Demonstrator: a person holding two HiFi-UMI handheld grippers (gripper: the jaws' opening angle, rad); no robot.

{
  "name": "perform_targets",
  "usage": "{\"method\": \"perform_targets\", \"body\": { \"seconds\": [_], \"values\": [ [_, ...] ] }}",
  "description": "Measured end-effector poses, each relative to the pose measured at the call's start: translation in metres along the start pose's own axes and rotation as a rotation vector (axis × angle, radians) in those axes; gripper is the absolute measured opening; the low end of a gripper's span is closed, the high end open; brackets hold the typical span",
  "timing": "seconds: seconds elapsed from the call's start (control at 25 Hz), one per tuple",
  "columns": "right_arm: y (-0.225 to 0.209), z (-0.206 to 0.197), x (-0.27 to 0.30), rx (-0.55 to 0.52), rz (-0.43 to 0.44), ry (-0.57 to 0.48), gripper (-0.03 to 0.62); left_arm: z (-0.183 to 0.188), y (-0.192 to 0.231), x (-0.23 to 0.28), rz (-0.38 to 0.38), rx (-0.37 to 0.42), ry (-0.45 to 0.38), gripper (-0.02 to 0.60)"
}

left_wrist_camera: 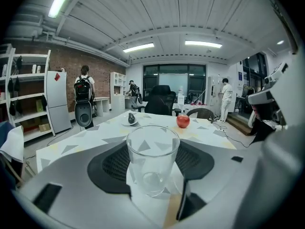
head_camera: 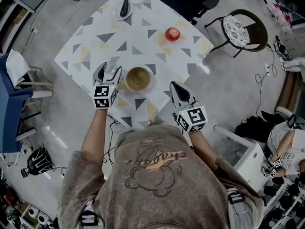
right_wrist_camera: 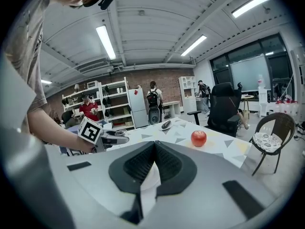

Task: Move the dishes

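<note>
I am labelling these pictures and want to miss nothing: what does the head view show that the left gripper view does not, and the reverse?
Only the head view: the brown bowl beside the left tongs, and the wearer's grey shirt. Only the left gripper view: a ceiling lamp, a white fridge and a person with a backpack. Both: the patterned table, the red apple and, faint from the head, the clear glass between the left tongs.

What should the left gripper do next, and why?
Probably close the left gripper on the glass. The glass stands upright on the table between the open jaws, which do not seem to press on it yet.
</note>
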State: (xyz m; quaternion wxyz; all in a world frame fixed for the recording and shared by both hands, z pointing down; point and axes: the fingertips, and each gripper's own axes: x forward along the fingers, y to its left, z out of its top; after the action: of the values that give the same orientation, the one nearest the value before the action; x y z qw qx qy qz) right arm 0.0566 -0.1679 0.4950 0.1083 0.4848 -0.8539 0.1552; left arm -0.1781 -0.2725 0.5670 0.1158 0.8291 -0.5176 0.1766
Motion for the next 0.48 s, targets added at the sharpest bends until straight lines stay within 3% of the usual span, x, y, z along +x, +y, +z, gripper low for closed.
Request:
{"method": "perform_targets", "body": {
  "seconds": [0.48],
  "values": [
    [-0.007,-0.004,0.0,0.008,-0.022,0.021,0.005,-0.016,0.0,0.011,0.011,-0.002,0.016,0.288]
  ]
}}
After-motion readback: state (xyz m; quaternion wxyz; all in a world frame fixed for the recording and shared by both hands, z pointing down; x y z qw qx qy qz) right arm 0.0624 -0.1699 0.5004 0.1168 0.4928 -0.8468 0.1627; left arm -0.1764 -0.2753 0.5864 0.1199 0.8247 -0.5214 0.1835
